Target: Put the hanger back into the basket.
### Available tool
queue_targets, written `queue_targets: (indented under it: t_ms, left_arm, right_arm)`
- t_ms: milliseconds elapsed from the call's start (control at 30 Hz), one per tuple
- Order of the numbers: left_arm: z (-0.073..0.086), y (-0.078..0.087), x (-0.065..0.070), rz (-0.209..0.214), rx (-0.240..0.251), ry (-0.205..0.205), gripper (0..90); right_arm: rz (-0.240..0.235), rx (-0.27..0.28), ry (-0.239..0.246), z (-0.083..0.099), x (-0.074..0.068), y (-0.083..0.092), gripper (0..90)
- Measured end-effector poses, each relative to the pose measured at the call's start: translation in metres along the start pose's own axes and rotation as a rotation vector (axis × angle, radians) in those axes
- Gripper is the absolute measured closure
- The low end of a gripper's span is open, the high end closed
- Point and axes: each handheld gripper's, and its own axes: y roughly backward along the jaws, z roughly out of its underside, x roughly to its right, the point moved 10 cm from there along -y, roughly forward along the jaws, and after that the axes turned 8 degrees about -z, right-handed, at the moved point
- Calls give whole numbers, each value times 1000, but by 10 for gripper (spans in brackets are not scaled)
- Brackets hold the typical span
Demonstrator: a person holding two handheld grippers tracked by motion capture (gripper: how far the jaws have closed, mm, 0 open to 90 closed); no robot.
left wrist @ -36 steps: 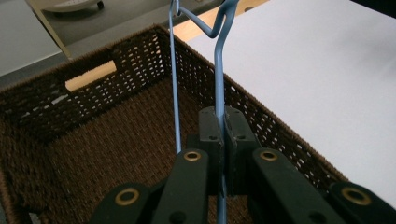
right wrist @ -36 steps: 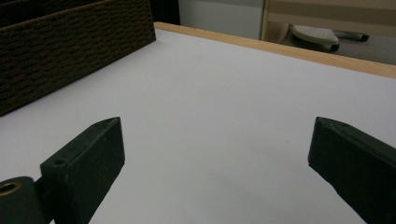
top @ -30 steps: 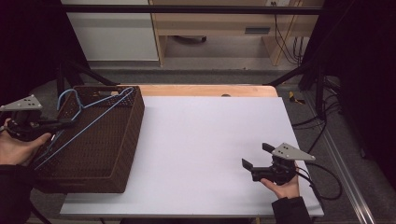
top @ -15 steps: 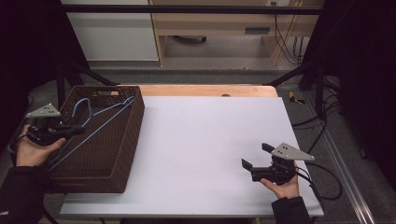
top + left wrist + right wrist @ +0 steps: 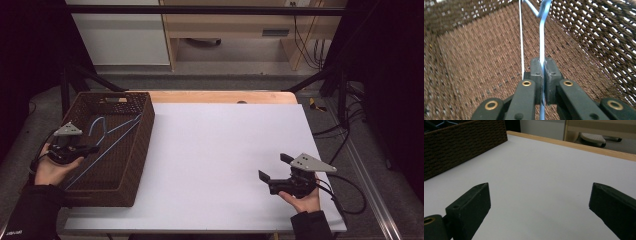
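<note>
Up close, left hand-held gripper [image 5: 543,75] pinching blue hanger [image 5: 542,37]; right hand-held gripper [image 5: 539,205] wide

- left gripper [image 5: 92,148]: black body, grey three-cornered plate [image 5: 68,130] on top, dark cable looping off beside the hand
- left gripper view: two black arms with brass-ringed holes, flat dark rectangular pads [image 5: 536,67] at the tips
- right gripper [image 5: 273,166]: black, grey three-cornered plate [image 5: 313,163] with small dark holes, black cable [image 5: 350,192] trailing off the back
- right gripper view: blocky matte black jaws with slanted tips, one brass rivet [image 5: 427,221] at lower left
- both forearms in dark sleeves; left sleeve [image 5: 30,215] has small white print near the cuff, unreadable
</note>
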Motion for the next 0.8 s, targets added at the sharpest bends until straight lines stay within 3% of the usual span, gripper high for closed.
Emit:
queue_targets:
  t_ms: [100,333,467,533,567,600,667,800]
  left_arm:
    - [3,-2,-1,-17,-27,-7,842]
    - [-5,13,3,8,31,-2,670]
    - [-15,30,5,16,109,37,621]
    - [-21,39,9,30,155,55,556]
    - [-27,48,13,37,201,68,530]
    - [-27,48,13,37,201,68,505]
    - [-33,56,19,46,250,71,425]
    - [-41,71,36,66,316,64,357]
  right_arm:
    - [-1,0,2,0,0,0,42]
    - [2,4,0,-1,0,2,42]
    - [1,6,-2,-1,0,2,42]
    - [3,8,0,-2,1,3,42]
    - [2,10,1,-2,1,3,42]
    - [3,11,2,-2,1,3,41]
    - [2,13,-2,-3,0,4,41]
    - [-1,17,-3,-3,0,5,40]
